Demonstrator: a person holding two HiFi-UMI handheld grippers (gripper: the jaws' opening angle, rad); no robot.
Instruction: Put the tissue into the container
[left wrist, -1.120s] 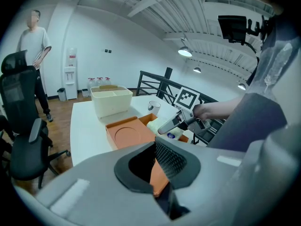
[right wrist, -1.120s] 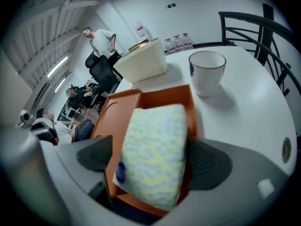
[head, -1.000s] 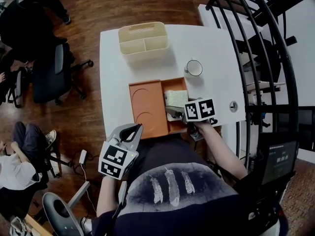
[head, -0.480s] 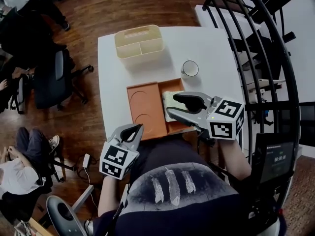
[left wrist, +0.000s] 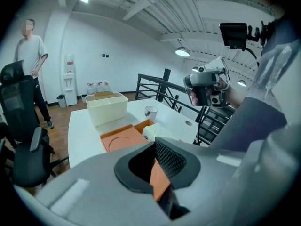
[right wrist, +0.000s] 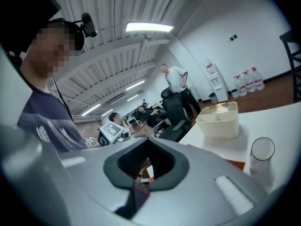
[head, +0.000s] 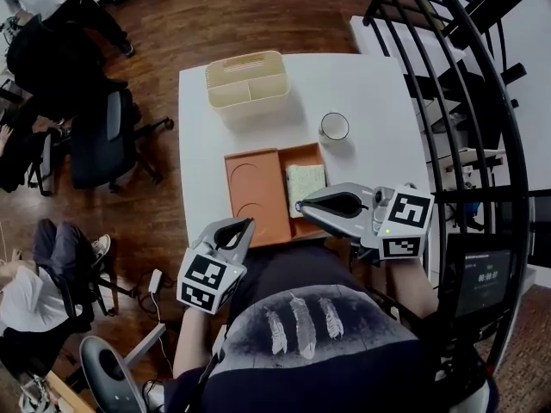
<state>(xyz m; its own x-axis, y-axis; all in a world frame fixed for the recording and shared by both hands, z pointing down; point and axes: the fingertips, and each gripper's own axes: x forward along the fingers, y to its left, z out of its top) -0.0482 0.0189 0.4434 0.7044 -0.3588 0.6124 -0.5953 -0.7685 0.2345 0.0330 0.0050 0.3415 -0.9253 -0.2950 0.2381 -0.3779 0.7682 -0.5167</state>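
Wooden flooring is seen around a white bench, on which an orange tray, a cream container and a cup are set. The tissue is left lying in the tray's right compartment, well apart from the container at the far end.

A second ago the right gripper was held spread over the tissue. It has since been drawn back to the tray's near edge, and its fingers are pressed together on nothing. The pickup is therefore judged not yet made. The left gripper is held off the bench's near edge, fingers together and empty.

Open bench is offered between tray and container. The cup stands to the right of that path, and a black railing crowds the bench's right side.
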